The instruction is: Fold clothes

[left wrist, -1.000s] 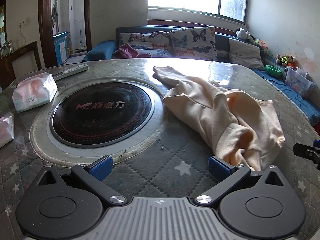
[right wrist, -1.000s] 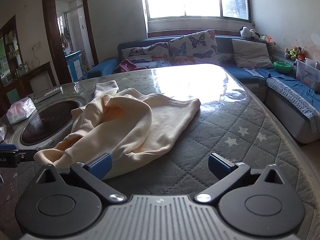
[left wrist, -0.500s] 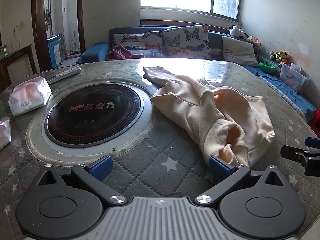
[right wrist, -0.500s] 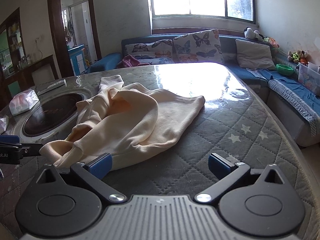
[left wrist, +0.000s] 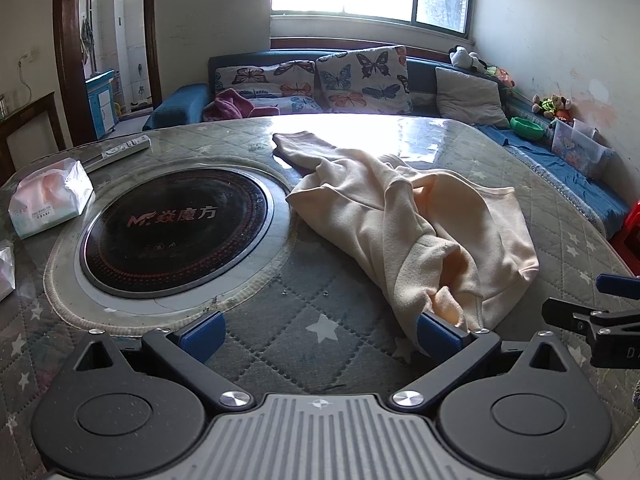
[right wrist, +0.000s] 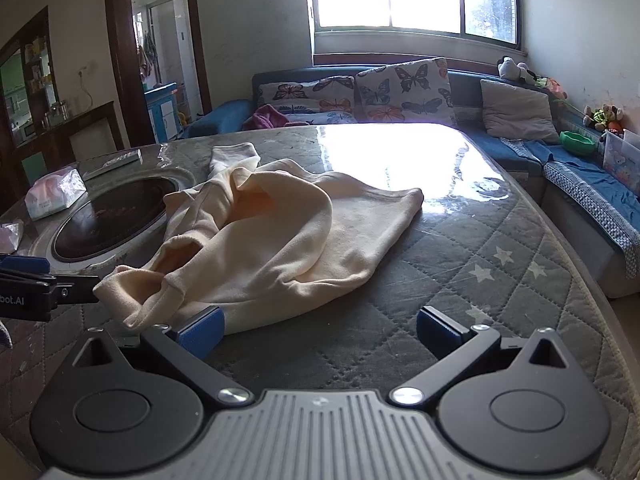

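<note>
The cream garment [left wrist: 404, 216] lies crumpled and unfolded on the quilted table cover [left wrist: 288, 320], directly beside the round black cooktop [left wrist: 176, 224] set into the table. One narrow end of the garment reaches past the cooktop's far rim toward the sofa [left wrist: 188, 100]; the bunched near end, with an open cuff or hem, lies on the near side of the cooktop, toward both grippers.

The left gripper [left wrist: 320, 330] sits low over the table cover in front of the cooktop, jaws spread wide with nothing between them. Its right blue pad [left wrist: 434, 332] is touching or just beside the garment's near edge; exact contact cannot be confirmed.

The right gripper [right wrist: 318, 326] sits on the side of the garment away from the cooktop, jaws likewise spread wide and empty. Its left blue pad [right wrist: 200, 330] is at the garment's near hem, which partly overlaps it in the right wrist view. Each gripper's tip appears at the edge of the other's view, near the garment's bunched end.

On the far side of the cooktop from the garment sit a tissue pack [left wrist: 50, 200] and, beyond it, a remote control [left wrist: 124, 148]. Butterfly cushions [left wrist: 360, 76] rest on the sofa beyond the table.
</note>
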The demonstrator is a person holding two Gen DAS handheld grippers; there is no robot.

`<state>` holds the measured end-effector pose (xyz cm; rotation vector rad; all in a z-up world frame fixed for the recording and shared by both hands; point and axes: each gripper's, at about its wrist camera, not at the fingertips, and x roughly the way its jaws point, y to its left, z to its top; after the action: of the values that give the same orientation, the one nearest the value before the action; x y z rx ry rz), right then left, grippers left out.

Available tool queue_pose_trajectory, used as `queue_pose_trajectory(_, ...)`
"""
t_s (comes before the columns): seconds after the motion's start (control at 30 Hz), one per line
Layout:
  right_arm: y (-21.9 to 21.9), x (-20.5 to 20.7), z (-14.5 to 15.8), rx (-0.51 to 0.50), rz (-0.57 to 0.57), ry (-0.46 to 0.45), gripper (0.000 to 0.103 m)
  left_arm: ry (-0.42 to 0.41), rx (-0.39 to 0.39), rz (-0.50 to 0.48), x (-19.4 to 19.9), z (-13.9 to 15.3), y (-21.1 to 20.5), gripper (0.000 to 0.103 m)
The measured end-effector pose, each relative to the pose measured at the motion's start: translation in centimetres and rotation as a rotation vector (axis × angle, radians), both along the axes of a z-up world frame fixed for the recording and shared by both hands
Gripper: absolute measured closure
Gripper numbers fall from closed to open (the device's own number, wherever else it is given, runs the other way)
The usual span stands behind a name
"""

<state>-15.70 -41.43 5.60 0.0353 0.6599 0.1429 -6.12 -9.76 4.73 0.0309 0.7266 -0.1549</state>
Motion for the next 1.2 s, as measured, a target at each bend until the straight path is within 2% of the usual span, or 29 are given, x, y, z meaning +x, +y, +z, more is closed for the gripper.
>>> queue_pose_trajectory(1.2, 0.5, 2.5, -0.2, 0.002, 0.024, 0.026, 0.000, 0.006, 0.009, -0.049, 2.3, 0.4, -1.5, 0.000)
